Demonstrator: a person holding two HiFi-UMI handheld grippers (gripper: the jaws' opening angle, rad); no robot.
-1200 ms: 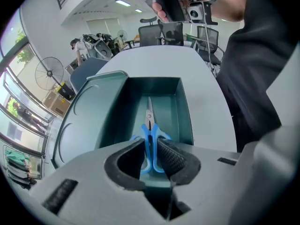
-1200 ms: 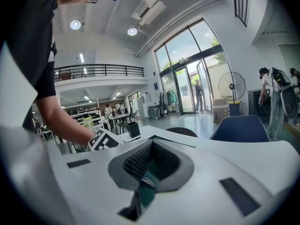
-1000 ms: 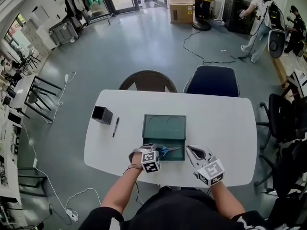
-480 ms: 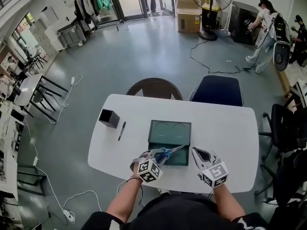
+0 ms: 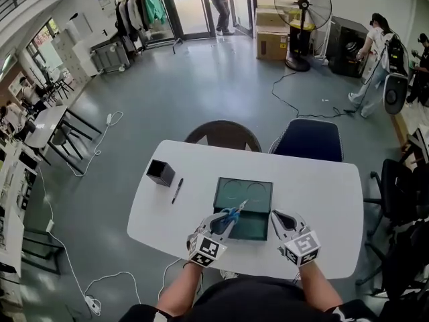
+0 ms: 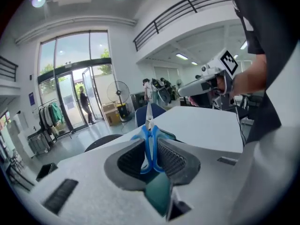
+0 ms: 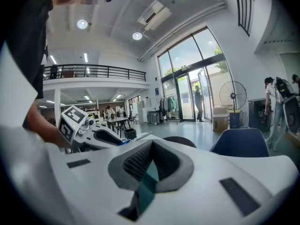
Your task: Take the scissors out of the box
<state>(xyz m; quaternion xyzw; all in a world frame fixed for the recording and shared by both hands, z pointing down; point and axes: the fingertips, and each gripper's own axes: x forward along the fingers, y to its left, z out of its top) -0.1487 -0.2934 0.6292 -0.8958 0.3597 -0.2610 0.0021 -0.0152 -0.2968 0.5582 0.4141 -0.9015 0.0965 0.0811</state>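
Left tool (image 5: 226, 219), clenched on the blue-handled scissors (image 5: 233, 213), has lifted them above the green box (image 5: 249, 194); removal looks nearly done.

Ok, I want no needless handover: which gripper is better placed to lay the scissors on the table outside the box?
Left. The left gripper is shut on the blue scissors, held over the green box, with bare table nearby. The right gripper holds nothing, beside the box's right edge.

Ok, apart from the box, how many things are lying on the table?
2: a black holder near the far left corner, and a pen beside it, left of the box. Something small could be hidden near the front edge.
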